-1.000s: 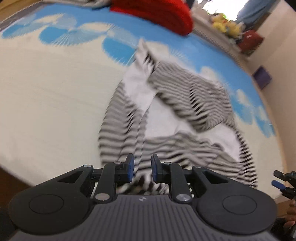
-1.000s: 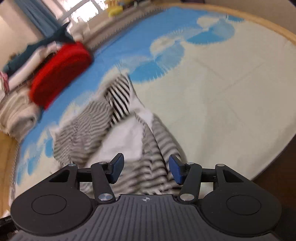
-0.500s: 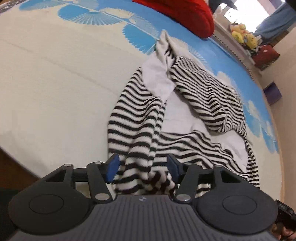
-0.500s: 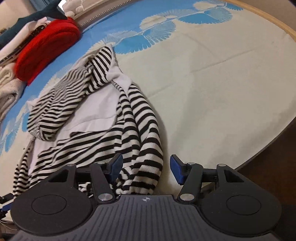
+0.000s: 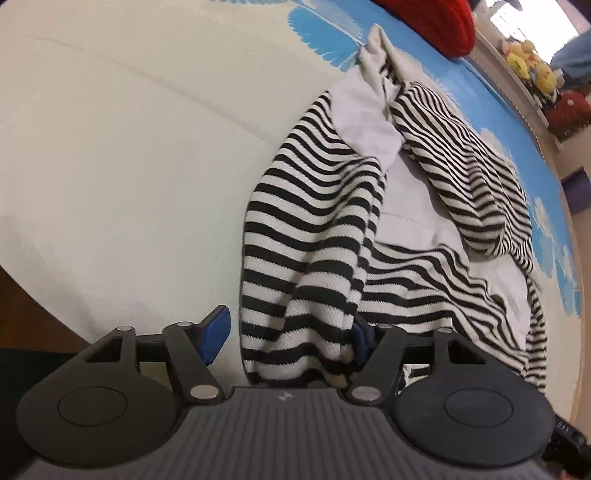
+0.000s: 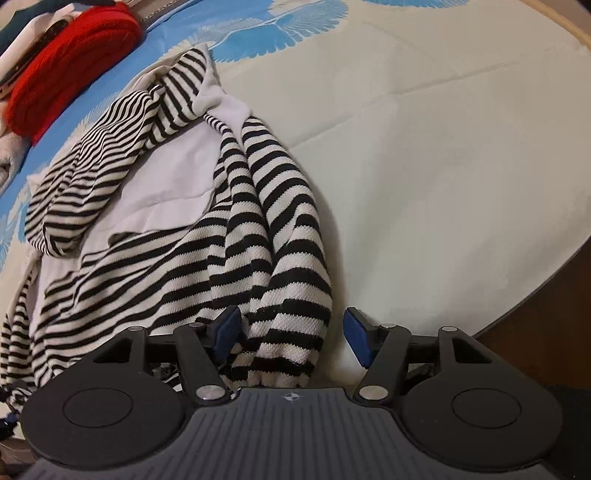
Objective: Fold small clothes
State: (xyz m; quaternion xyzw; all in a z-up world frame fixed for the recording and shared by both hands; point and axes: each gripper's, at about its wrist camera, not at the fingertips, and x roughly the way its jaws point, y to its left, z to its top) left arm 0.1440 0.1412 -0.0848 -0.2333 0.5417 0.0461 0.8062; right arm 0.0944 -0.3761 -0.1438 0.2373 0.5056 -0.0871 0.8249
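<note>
— What's under you?
— A smooth cream sheet [image 5: 110,155] with blue fan prints. On it lies my crumpled knit top [image 5: 317,229], black-and-white stripes around plain white panels. A chunky red knit [image 6: 62,85] sits beyond.
— Your grippers?
— My left gripper [image 5: 286,334] has just narrowed, jaws astride the hem. My right gripper [image 6: 291,338] has just widened, hem between, unpinched.

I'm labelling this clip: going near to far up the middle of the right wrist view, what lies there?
right gripper → striped top → cream part of the bedcover → blue feather print
</note>
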